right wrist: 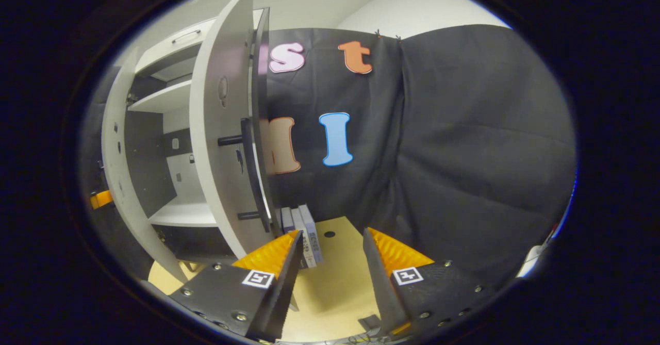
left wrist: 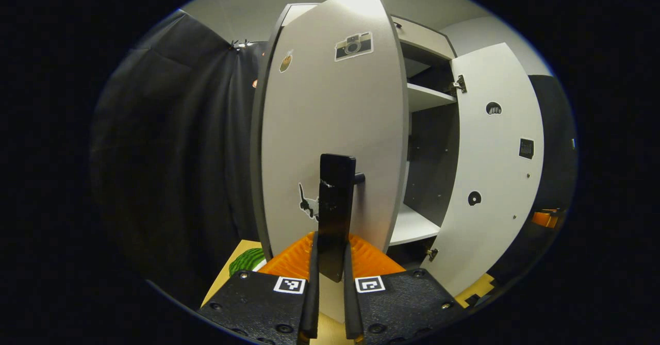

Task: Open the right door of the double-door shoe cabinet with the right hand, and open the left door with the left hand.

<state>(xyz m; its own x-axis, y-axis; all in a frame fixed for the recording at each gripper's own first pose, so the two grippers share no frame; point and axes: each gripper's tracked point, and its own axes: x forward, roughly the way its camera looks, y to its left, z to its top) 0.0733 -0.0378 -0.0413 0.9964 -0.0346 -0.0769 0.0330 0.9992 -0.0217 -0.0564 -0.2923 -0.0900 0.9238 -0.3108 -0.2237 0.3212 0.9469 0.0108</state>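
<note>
The white shoe cabinet stands with both doors swung out. In the left gripper view, my left gripper is shut on the black bar handle of the left door, which carries a few stickers. The right door stands wide open at the right, showing its inner face and hinges. In the right gripper view, the right door shows nearly edge-on with its black handle. My right gripper is open, apart from that handle, with nothing between its fingers.
Shelves show inside the cabinet. Black cloth hangs close on both sides. A few grey flat boxes stand on the pale yellow floor by the cabinet's side. A green striped thing lies low by the left door.
</note>
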